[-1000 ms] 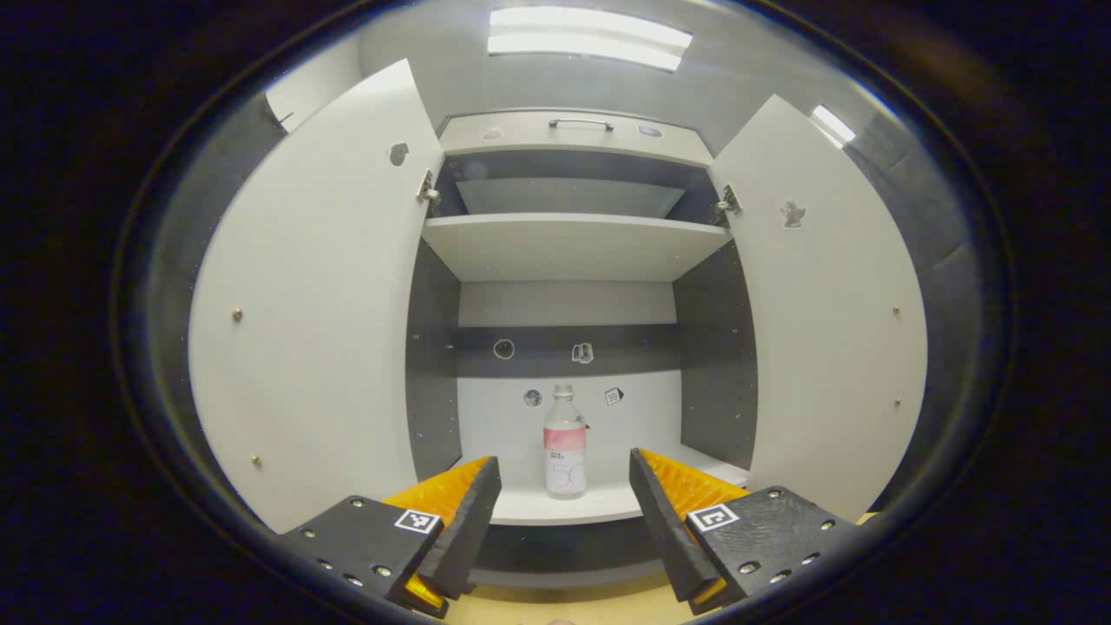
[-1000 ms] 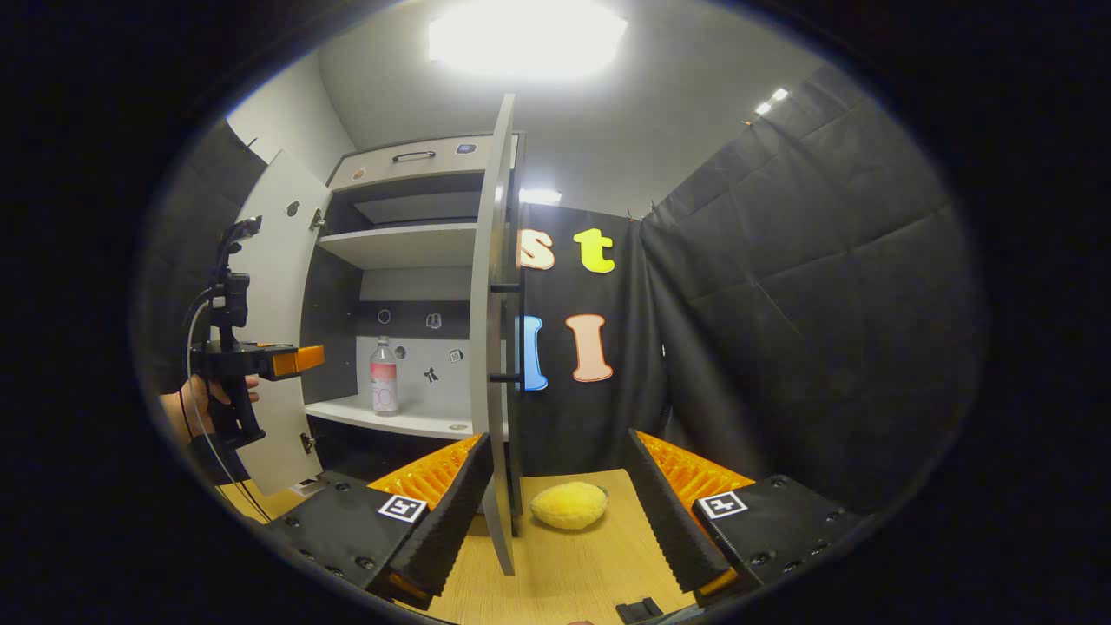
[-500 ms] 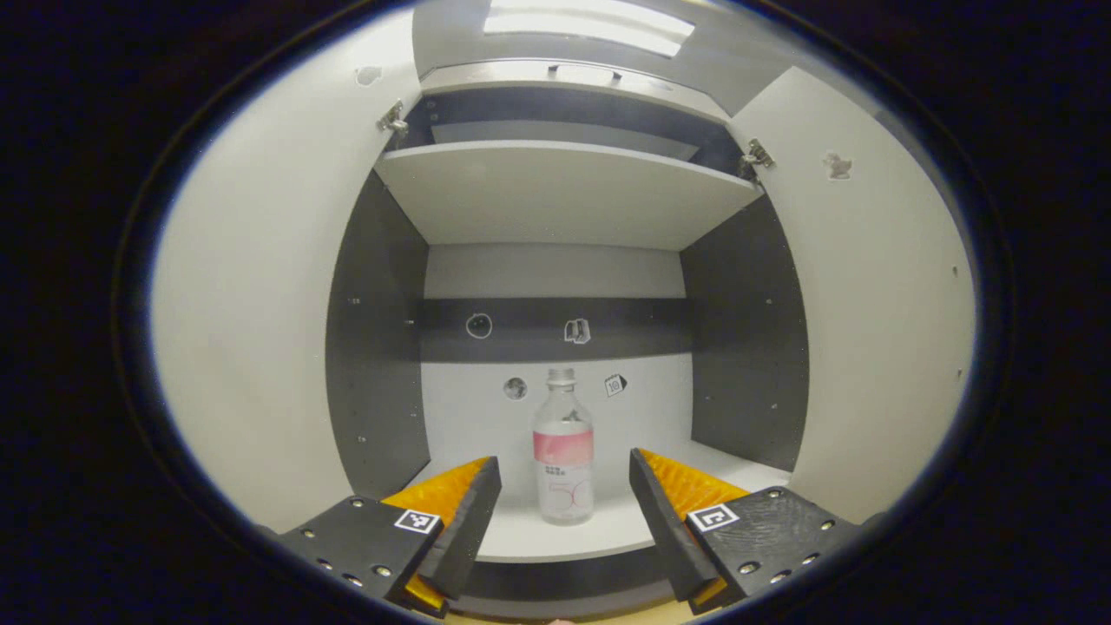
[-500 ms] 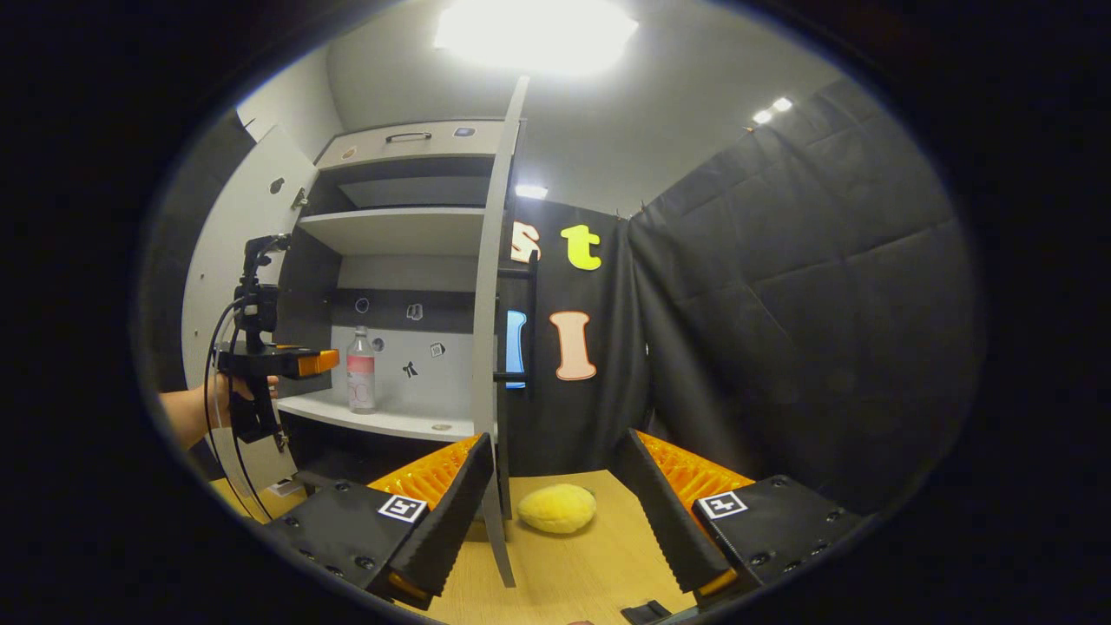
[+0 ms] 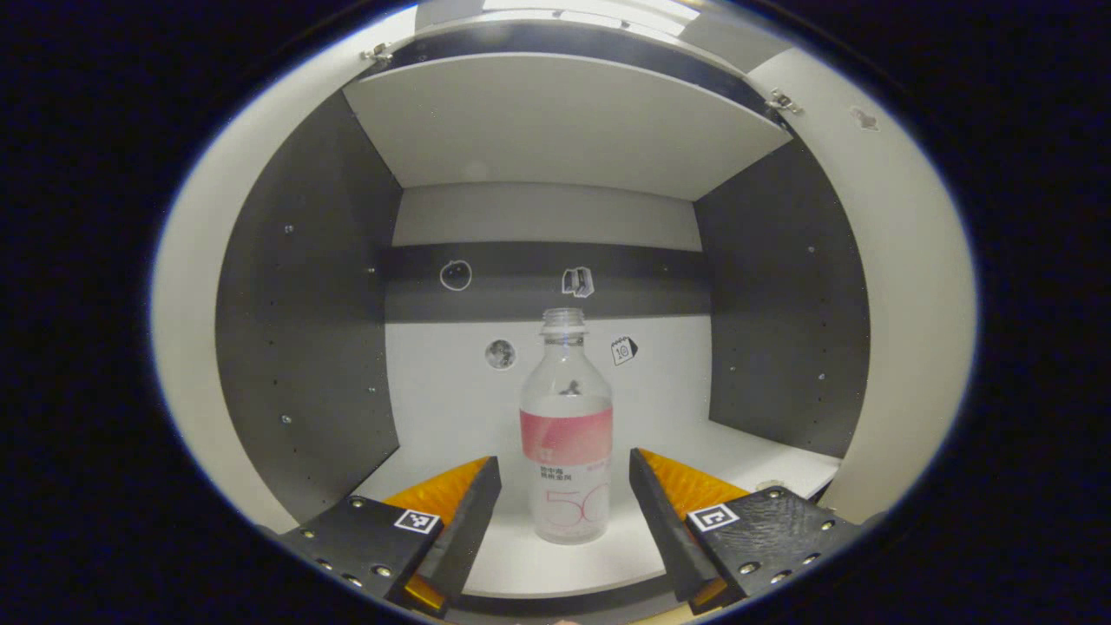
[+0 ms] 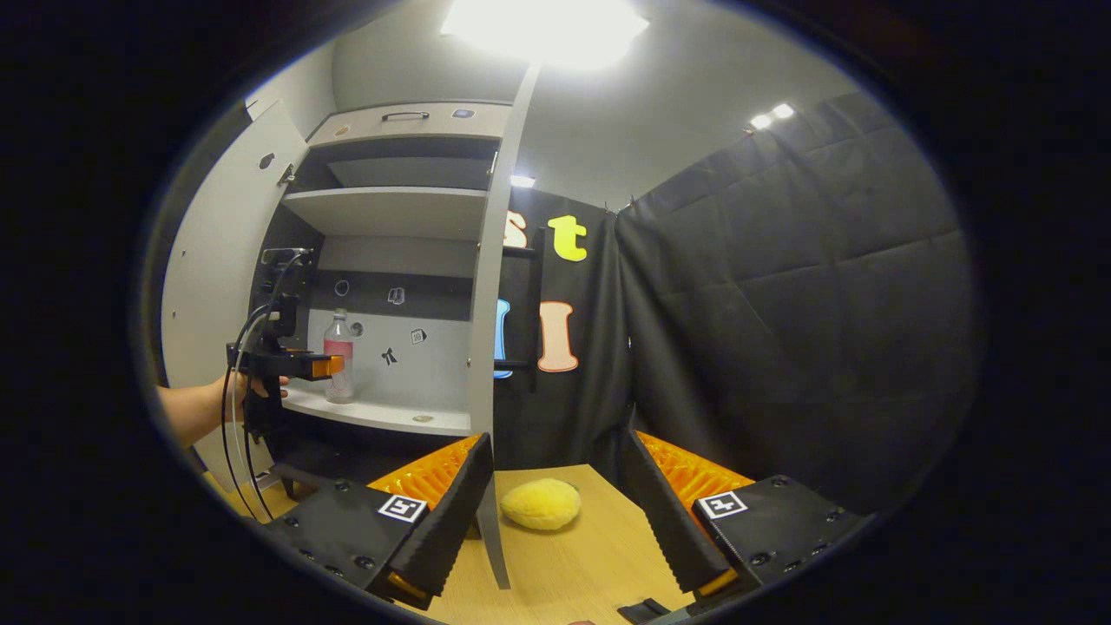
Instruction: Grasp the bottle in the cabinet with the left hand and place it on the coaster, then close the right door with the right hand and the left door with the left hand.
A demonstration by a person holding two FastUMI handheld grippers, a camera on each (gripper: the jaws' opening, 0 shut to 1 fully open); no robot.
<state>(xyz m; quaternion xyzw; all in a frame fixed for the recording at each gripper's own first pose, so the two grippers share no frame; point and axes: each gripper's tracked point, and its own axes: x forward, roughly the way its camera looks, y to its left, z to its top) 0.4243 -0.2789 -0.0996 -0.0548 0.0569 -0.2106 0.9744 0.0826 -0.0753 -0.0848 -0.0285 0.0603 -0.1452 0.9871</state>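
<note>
bottle [image 5: 566,434]: clear plastic, pink label, upright, capless | on cabinet's lower shelf [image 5: 521,555] | both doors open

My left gripper [image 5: 564,512] has matt black shells and ribbed orange plastic inside the fingers [image 5: 438,495], with rough dark pads. The bottle [image 5: 566,434] is clear, glossy plastic with a pink paper-like label. The cabinet [image 5: 555,130] looks smooth matt board (white shelves, dark grey walls). Beneath my right gripper [image 6: 555,512], the table [image 6: 590,564] shows pale wood grain.
</note>
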